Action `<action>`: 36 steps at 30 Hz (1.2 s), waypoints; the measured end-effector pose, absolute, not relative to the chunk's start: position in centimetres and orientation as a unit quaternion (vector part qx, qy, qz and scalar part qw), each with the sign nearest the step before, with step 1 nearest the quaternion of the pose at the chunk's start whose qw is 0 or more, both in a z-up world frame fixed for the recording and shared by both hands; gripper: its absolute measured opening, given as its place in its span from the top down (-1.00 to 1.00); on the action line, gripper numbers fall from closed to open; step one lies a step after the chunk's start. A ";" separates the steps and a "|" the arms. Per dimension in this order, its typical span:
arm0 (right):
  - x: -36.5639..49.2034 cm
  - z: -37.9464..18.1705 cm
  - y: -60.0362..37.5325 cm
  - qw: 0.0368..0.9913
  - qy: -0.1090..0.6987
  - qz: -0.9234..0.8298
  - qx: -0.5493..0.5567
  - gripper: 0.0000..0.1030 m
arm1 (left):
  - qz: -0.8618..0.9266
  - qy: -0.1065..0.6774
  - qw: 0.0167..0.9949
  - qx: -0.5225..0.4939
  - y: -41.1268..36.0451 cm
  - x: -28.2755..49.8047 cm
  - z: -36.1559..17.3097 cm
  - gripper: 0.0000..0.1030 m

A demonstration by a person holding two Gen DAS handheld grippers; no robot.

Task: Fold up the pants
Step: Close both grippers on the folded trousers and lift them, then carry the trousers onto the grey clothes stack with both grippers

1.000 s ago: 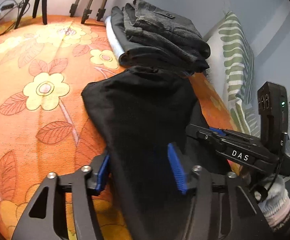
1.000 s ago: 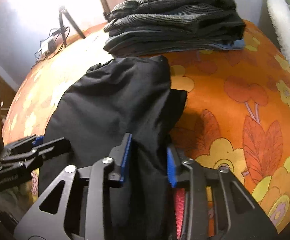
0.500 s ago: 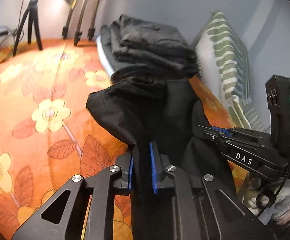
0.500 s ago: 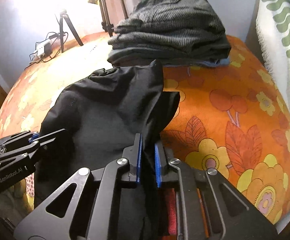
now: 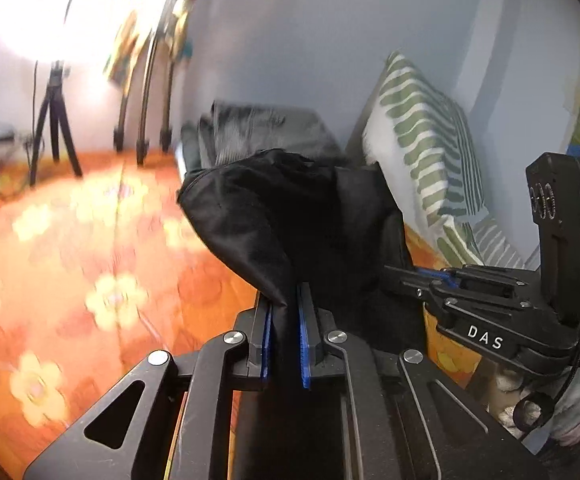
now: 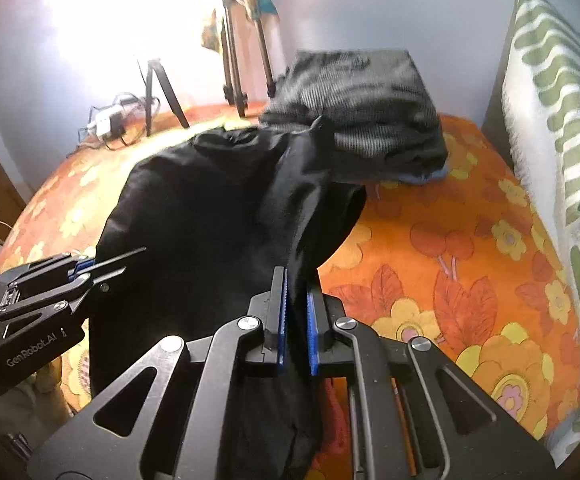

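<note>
Black pants hang bunched between my two grippers above an orange flowered bedspread. My left gripper is shut on the near left edge of the pants. My right gripper is shut on the near right edge of the pants. The right gripper also shows at the right of the left wrist view, and the left gripper at the left of the right wrist view. The cloth is lifted off the bed and its far part sags ahead of the fingers.
A stack of folded grey and dark pants lies on the bed just beyond the black pants. A green-striped white pillow leans against the wall at the right. Tripod legs and cables stand at the far left.
Both grippers closed on the near edge of the black pants and have lifted it up off the bed; the views have tilted upward.
</note>
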State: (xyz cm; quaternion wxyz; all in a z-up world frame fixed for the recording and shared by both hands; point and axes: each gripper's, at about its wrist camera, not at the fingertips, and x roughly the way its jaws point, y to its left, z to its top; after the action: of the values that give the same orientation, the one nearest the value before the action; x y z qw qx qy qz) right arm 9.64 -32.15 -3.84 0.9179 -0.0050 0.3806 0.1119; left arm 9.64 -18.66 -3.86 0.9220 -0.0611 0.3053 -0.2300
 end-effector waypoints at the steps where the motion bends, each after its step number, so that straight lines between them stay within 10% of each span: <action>1: 9.6 -3.6 -32.2 0.920 0.377 0.112 -0.002 0.82 | -0.229 0.301 0.924 -0.063 -18.5 9.8 -3.6 0.83; 10: 13.2 -6.5 -32.4 0.904 0.404 0.133 0.049 0.79 | -0.188 0.347 0.914 -0.091 -16.4 13.0 -6.3 0.84; 15: 16.2 -8.2 -32.3 0.895 0.424 0.135 0.026 0.40 | -0.164 0.377 0.904 -0.115 -15.3 14.9 -8.3 0.84; 18: 17.9 -8.8 -32.1 0.894 0.424 0.142 0.016 -0.22 | -0.160 0.382 0.901 -0.127 -14.9 15.4 -8.6 0.84; 25: 21.3 -12.8 -31.7 0.864 0.478 0.151 0.032 -0.29 | -0.155 0.388 0.901 -0.117 -14.7 15.6 -9.3 0.84; 27: 21.2 -12.9 -31.8 0.864 0.474 0.161 0.044 -0.23 | -0.154 0.391 0.900 -0.119 -14.6 15.7 -9.5 0.84; 32: 20.8 -12.8 -32.5 0.860 0.473 0.172 0.085 0.65 | -0.155 0.387 0.901 -0.117 -14.7 15.6 -9.2 0.84; 36: 19.2 -10.9 -32.1 0.877 0.448 0.161 0.065 0.82 | -0.164 0.365 0.911 -0.102 -15.1 14.6 -7.9 0.84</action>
State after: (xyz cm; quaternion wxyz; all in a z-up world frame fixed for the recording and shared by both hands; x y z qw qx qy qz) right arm 19.22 -32.09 -10.91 0.8769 0.0647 0.4484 0.1605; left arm 14.56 -15.13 -7.87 0.9108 -0.1024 0.3650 -0.1638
